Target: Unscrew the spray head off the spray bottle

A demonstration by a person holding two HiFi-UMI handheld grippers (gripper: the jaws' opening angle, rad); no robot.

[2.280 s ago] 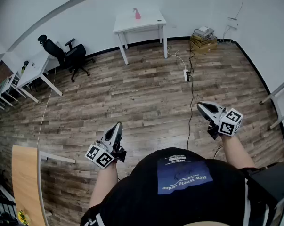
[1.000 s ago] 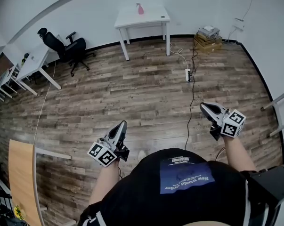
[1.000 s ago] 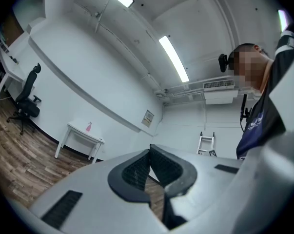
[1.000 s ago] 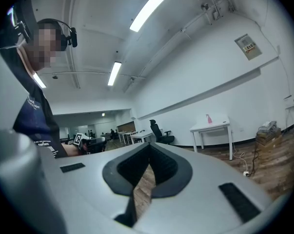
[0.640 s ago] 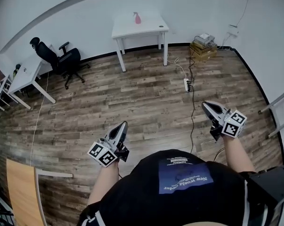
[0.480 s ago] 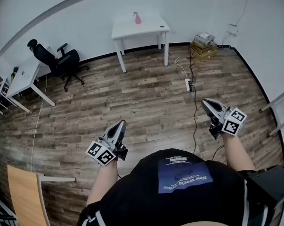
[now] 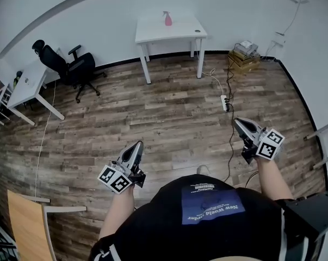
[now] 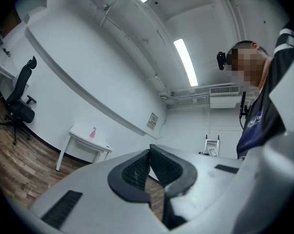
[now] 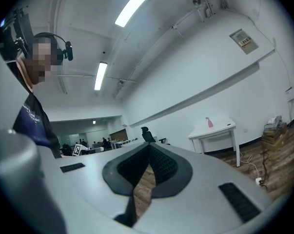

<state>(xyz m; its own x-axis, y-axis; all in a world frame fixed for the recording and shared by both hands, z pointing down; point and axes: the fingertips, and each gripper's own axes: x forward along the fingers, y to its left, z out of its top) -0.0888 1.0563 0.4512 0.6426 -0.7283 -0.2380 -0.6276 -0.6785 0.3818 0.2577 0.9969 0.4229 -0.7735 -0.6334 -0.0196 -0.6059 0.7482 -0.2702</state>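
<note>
Head view: the pink bottle [image 7: 167, 18] stands upright on the white desk [image 7: 180, 32] at the upper middle of the frame. Its long axis is vertical, with the spray head [image 7: 166, 13] on top; which way the nozzle points is too small to tell. The left tool [image 7: 137, 144] and right tool [image 7: 235, 122] are low in the frame, well apart from the bottle. Both have their jaws closed together on nothing, tips toward the desk.

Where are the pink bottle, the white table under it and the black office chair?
pink bottle [image 7: 167, 19]: head view, its body.
white table [image 7: 180, 30]: head view, bare tabletop.
black office chair [image 7: 82, 64]: head view, its seat.
</note>
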